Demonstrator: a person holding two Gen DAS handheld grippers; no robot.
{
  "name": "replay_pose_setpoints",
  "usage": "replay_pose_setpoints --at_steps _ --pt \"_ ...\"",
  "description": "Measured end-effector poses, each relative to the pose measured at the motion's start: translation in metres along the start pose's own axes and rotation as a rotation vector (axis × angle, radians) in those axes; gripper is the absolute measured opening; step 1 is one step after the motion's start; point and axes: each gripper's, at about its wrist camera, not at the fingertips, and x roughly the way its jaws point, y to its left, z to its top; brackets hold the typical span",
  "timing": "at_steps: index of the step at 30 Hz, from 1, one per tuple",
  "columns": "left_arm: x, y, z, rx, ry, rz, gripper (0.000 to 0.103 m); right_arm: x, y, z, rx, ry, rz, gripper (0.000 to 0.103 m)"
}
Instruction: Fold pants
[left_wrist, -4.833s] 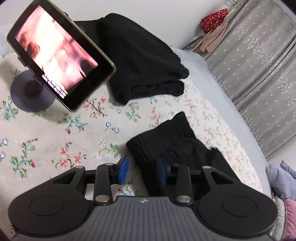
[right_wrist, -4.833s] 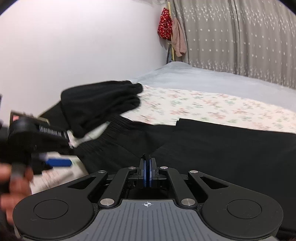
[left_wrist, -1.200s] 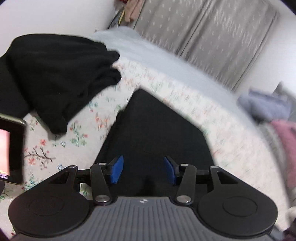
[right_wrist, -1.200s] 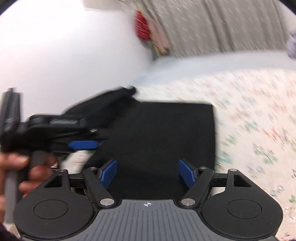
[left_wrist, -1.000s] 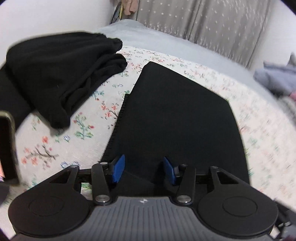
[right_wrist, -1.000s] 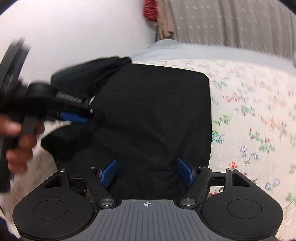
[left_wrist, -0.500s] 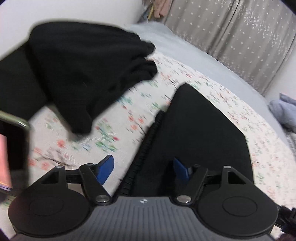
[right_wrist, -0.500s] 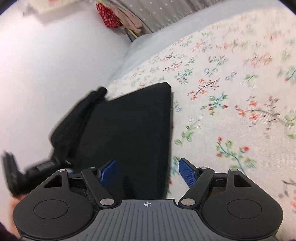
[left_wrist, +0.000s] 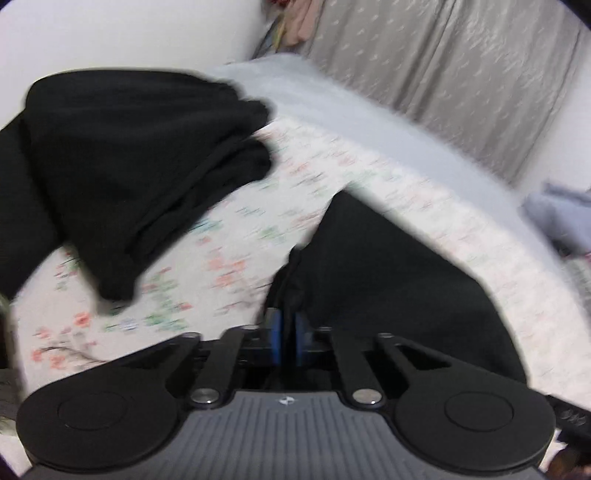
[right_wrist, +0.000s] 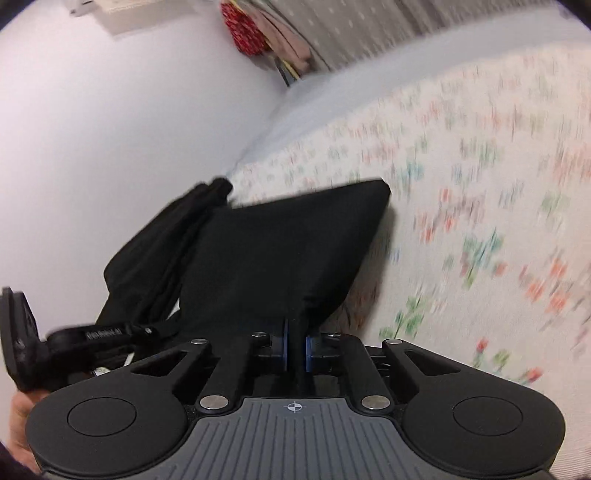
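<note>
The black pants lie folded into a flat rectangle on the floral sheet. My left gripper is shut on their near left corner, and a ridge of black fabric rises from between the blue pads. In the right wrist view the pants stretch away from me. My right gripper is closing on their near right corner, with a fold of fabric pinched between its pads. At the lower left of that view, a hand holds the left tool.
A loose pile of black clothing lies just left of the pants, also seen in the right wrist view. A white wall stands on the left and grey curtains behind the bed. Bundled clothes lie at the far right.
Both grippers stood open over the pants' near edge half a second ago. Now each is clamped on a near corner, and the fabric there has bunched up.
</note>
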Motion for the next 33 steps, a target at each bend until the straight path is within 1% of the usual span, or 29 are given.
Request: replay_pose_setpoints --at_steps 2,3,5,7,10,11,13,16,17,18,19,21,22,23,24,25,26,27,30,31,33 --pt "-0.004 -0.022 0.000 0.033 -0.008 -0.019 0.015 -0.020 0.006 0.012 -0.053 -0.027 -0.028 0.008" --pt "-0.004 -0.035 -0.002 0.048 -0.008 -0.042 0.015 -0.028 0.007 0.018 -0.080 -0.038 -0.044 0.008" --pt "-0.001 -0.056 -0.007 0.030 -0.006 -0.103 0.015 -0.051 0.007 0.033 -0.140 -0.063 -0.092 0.008" --pt "0.008 -0.082 -0.013 0.011 0.000 -0.163 0.015 -0.071 -0.002 0.048 -0.168 -0.081 -0.140 0.008" --pt "0.028 -0.124 -0.025 0.006 0.025 -0.221 0.015 -0.100 -0.028 0.068 -0.205 -0.091 -0.230 0.008" --pt "0.033 -0.138 -0.030 0.014 0.028 -0.231 0.015 -0.109 -0.040 0.073 -0.213 -0.090 -0.263 0.008" --pt "0.042 -0.166 -0.045 0.067 0.031 -0.231 0.016 -0.121 -0.065 0.080 -0.223 -0.086 -0.324 0.008" --pt "0.056 -0.197 -0.069 0.134 0.040 -0.202 0.019 -0.123 -0.109 0.079 -0.197 -0.053 -0.378 0.008" --pt "0.057 -0.204 -0.074 0.157 0.030 -0.186 0.024 -0.119 -0.125 0.075 -0.180 -0.034 -0.391 0.010" --pt "0.059 -0.209 -0.079 0.192 0.020 -0.164 0.029 -0.112 -0.141 0.069 -0.147 -0.010 -0.401 0.018" --pt "0.061 -0.210 -0.081 0.214 0.021 -0.152 0.032 -0.107 -0.155 0.061 -0.109 0.009 -0.406 0.025" --pt "0.064 -0.202 -0.080 0.197 0.032 -0.164 0.034 -0.106 -0.171 0.048 -0.057 -0.013 -0.381 0.026" --pt "0.065 -0.196 -0.078 0.178 0.039 -0.177 0.041 -0.107 -0.172 0.050 -0.044 -0.016 -0.371 0.027" --pt "0.067 -0.191 -0.076 0.161 0.046 -0.179 0.045 -0.109 -0.170 0.054 -0.032 -0.013 -0.369 0.034" --pt "0.066 -0.187 -0.074 0.148 0.048 -0.173 0.049 -0.111 -0.168 0.056 -0.023 -0.017 -0.375 0.046" --pt "0.063 -0.184 -0.073 0.136 0.047 -0.169 0.050 -0.114 -0.166 0.057 -0.027 -0.023 -0.386 0.056" --pt "0.064 -0.185 -0.071 0.126 0.049 -0.169 0.050 -0.119 -0.166 0.058 -0.036 -0.034 -0.399 0.071" --pt "0.062 -0.183 -0.071 0.117 0.051 -0.171 0.050 -0.124 -0.164 0.057 -0.041 -0.046 -0.409 0.073" --pt "0.052 -0.183 -0.075 0.129 0.050 -0.156 0.050 -0.144 -0.162 0.058 -0.022 -0.082 -0.403 0.072" --pt "0.048 -0.184 -0.076 0.134 0.048 -0.146 0.050 -0.152 -0.157 0.058 -0.020 -0.095 -0.414 0.072" --pt "0.040 -0.183 -0.075 0.128 0.045 -0.114 0.049 -0.167 -0.144 0.060 -0.060 -0.116 -0.441 0.072"
